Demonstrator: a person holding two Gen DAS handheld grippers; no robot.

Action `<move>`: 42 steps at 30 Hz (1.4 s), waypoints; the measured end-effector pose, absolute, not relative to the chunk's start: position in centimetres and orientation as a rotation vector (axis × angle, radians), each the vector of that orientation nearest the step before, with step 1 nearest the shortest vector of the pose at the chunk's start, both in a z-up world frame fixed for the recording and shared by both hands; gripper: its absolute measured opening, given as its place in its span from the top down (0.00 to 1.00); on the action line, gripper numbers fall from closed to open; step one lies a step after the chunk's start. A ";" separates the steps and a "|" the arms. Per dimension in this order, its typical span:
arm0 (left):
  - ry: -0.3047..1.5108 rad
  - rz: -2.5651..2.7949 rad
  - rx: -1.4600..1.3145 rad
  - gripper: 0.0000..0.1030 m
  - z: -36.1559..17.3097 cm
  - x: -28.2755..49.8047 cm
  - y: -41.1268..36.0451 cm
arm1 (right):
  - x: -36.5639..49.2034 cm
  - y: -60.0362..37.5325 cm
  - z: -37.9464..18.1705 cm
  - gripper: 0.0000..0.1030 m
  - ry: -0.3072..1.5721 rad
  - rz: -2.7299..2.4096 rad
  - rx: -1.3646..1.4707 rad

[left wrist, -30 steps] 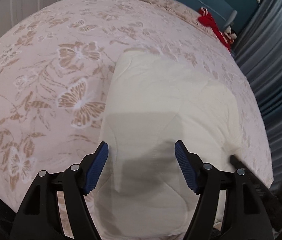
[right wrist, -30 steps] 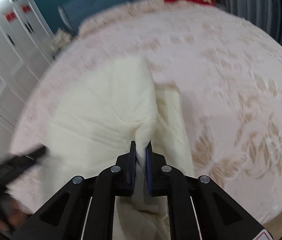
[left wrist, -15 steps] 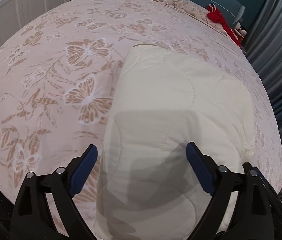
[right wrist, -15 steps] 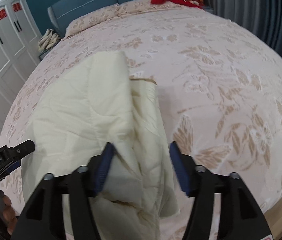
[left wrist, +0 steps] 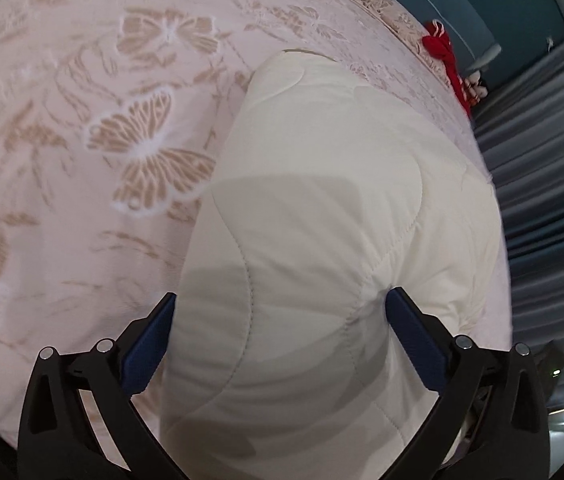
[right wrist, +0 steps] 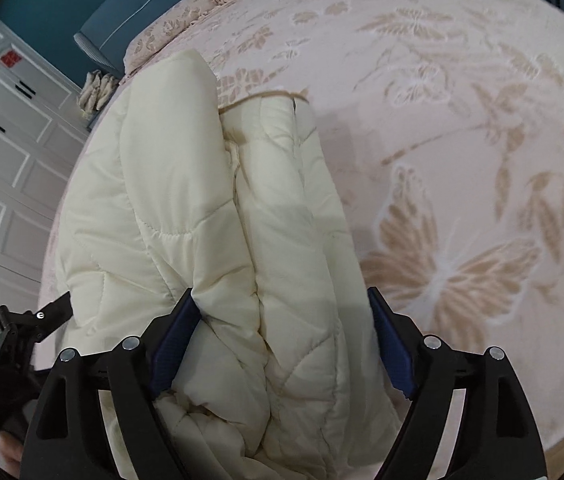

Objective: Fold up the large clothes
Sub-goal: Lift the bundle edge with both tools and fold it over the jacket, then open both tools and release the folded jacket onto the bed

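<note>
A cream quilted garment (left wrist: 333, 200) lies folded on the bed. In the right wrist view the garment (right wrist: 202, 208) shows stacked puffy layers with a folded edge along its right side. My left gripper (left wrist: 282, 320) is open, its blue pads wide apart over the garment's near end, pressing down close on it. My right gripper (right wrist: 282, 320) is open too, its pads straddling the folded layers at the near end. The left gripper (right wrist: 22, 320) shows at the lower left of the right wrist view.
The pink bedspread (left wrist: 82, 120) with tan butterflies covers the bed. A red cloth (left wrist: 441, 56) lies at the far corner by grey curtains (left wrist: 541, 160). A blue headboard (right wrist: 142, 12) and white wardrobe doors (right wrist: 2, 140) stand beyond the bed.
My right gripper has opened and let go of the garment fold, which now lies on the stack. Both grippers have come lower and closer to the garment.
</note>
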State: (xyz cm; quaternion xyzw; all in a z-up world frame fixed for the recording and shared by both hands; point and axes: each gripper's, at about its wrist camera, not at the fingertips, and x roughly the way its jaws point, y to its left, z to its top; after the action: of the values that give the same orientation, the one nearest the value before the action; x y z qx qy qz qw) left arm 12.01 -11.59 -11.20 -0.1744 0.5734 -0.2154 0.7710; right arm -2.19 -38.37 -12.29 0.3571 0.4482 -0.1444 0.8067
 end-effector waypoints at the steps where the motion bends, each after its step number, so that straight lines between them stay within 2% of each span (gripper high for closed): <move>1: 1.246 -0.477 -0.396 0.04 -11.4 12.1 -11.5 | -2.1 -38.5 -12.7 0.23 0.955 -0.295 0.787; 4: 1.265 -0.520 -0.453 0.04 -12.1 12.5 -11.1 | -1.9 -38.6 -13.0 0.28 0.942 -0.263 0.817; 6: 1.269 -0.543 -0.462 0.05 -12.0 12.7 -11.1 | -1.8 -38.5 -12.8 0.45 0.921 -0.234 0.828; 8: 1.256 -0.569 -0.453 0.12 -11.3 12.6 -11.2 | -1.9 -38.1 -11.9 0.58 0.901 -0.219 0.814; 9: 1.245 -0.588 -0.445 0.20 -10.7 12.5 -11.3 | -1.9 -37.6 -11.1 0.64 0.899 -0.217 0.783; 10: 1.233 -0.604 -0.433 0.29 -10.2 12.5 -11.4 | -1.9 -37.2 -10.4 0.66 0.898 -0.219 0.757; 11: 1.213 -0.625 -0.404 0.33 -9.3 12.7 -11.6 | -1.9 -36.9 -9.9 0.69 0.898 -0.222 0.740; 13: 1.155 -0.678 -0.338 0.44 -7.1 13.0 -11.8 | -1.9 -35.9 -8.2 0.71 0.893 -0.231 0.706; 20: 0.895 -0.770 -0.216 0.46 1.6 14.5 -10.3 | 0.1 -31.6 -1.8 0.72 0.749 -0.259 0.520; 24: 0.802 -0.731 -0.218 0.46 3.6 15.8 -8.3 | 3.1 -29.9 -0.1 0.72 0.657 -0.222 0.445; 28: 0.770 -0.667 -0.236 0.45 1.1 17.7 -5.9 | 6.7 -27.9 -1.8 0.72 0.671 -0.183 0.399; 32: 0.869 -0.591 -0.291 0.45 -3.9 19.9 -3.5 | 9.2 -26.2 -4.4 0.72 0.734 -0.173 0.369; 38: 0.903 -0.577 -0.269 0.44 -7.7 21.4 -2.0 | 11.5 -24.9 -7.5 0.72 0.796 -0.166 0.336; 42: 0.910 -0.582 -0.266 0.39 -9.4 22.1 -1.8 | 12.1 -24.8 -8.8 0.70 0.809 -0.173 0.356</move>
State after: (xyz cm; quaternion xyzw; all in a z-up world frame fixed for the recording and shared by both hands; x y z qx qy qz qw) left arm 22.12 -1.81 -9.41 -0.1262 0.4321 -0.2764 0.8491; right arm 12.13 -24.78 -8.81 0.1722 0.3908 -0.0836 0.9004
